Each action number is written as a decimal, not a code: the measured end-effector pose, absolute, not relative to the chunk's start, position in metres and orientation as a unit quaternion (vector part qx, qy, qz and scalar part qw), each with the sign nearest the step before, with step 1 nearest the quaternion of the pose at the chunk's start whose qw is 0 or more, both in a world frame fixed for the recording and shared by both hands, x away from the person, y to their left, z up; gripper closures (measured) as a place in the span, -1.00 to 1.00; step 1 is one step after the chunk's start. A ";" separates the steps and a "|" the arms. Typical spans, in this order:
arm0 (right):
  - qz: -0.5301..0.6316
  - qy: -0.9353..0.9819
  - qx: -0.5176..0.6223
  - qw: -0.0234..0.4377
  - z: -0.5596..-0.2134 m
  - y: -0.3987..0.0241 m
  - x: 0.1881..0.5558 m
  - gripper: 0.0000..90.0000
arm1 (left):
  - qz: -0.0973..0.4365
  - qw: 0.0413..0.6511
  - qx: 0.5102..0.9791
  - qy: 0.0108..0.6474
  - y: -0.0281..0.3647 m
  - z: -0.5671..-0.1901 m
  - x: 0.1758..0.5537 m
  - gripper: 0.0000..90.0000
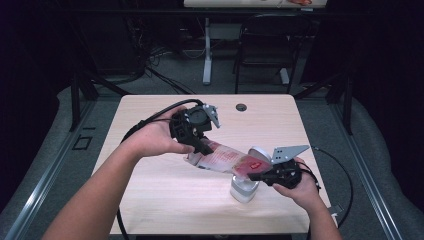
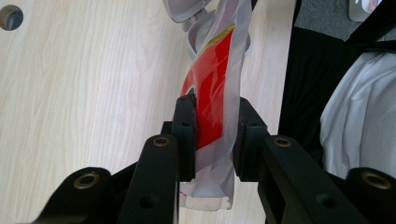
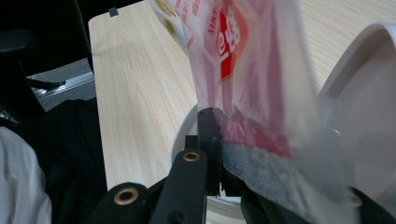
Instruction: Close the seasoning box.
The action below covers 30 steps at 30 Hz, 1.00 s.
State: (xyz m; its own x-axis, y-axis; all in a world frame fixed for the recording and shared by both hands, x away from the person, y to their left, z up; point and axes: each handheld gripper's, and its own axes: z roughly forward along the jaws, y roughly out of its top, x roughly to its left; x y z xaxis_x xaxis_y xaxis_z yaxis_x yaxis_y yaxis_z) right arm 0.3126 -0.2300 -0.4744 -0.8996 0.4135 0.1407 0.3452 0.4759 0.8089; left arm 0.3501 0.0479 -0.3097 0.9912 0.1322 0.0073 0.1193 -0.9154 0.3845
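A red and white plastic pouch point(image 1: 227, 161) is stretched slantwise between my two grippers above the table. My left gripper point(image 1: 202, 146) is shut on its upper left end; in the left gripper view both pads clamp the pouch point(image 2: 212, 107) just above its sealed edge. My right gripper point(image 1: 257, 175) is shut on the lower right end, where the pouch point(image 3: 252, 88) drapes over the right jaw and hides it. Below that end stands a small white container point(image 1: 244, 189) with its round hinged lid point(image 1: 260, 152) flipped open; the pouch hangs over its mouth point(image 2: 198, 35).
The light wood table point(image 1: 150, 200) has a round cable hole point(image 1: 241, 107) near its far edge. Black cables trail from both grippers. A black chair point(image 1: 265, 45) and a second table's leg point(image 1: 207, 55) stand beyond the far edge.
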 end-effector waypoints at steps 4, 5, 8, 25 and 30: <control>0.461 0.858 0.221 0.037 -0.474 -0.230 0.313 0.99 | 0.016 0.195 0.979 0.065 0.048 -0.310 0.350 0.66; 0.461 0.859 0.221 0.037 -0.474 -0.230 0.313 0.99 | 0.016 0.195 0.978 0.065 0.048 -0.310 0.350 0.66; 0.463 0.858 0.221 0.035 -0.475 -0.230 0.313 0.99 | 0.016 0.196 0.978 0.065 0.048 -0.310 0.350 0.66; 0.462 0.859 0.219 0.033 -0.474 -0.231 0.312 0.99 | 0.017 0.195 0.979 0.062 0.047 -0.309 0.350 0.66; 0.463 0.858 0.219 0.032 -0.474 -0.231 0.312 0.99 | 0.017 0.195 0.979 0.061 0.047 -0.309 0.350 0.66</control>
State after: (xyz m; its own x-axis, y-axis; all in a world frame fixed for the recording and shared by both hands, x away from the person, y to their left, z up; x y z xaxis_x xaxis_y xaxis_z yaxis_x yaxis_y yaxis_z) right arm 0.3123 -0.2311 -0.4744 -0.9023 0.4052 0.1473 0.3458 0.4759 0.8086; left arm 0.3498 0.0466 -0.3087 0.9919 0.1269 0.0090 0.1137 -0.9164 0.3837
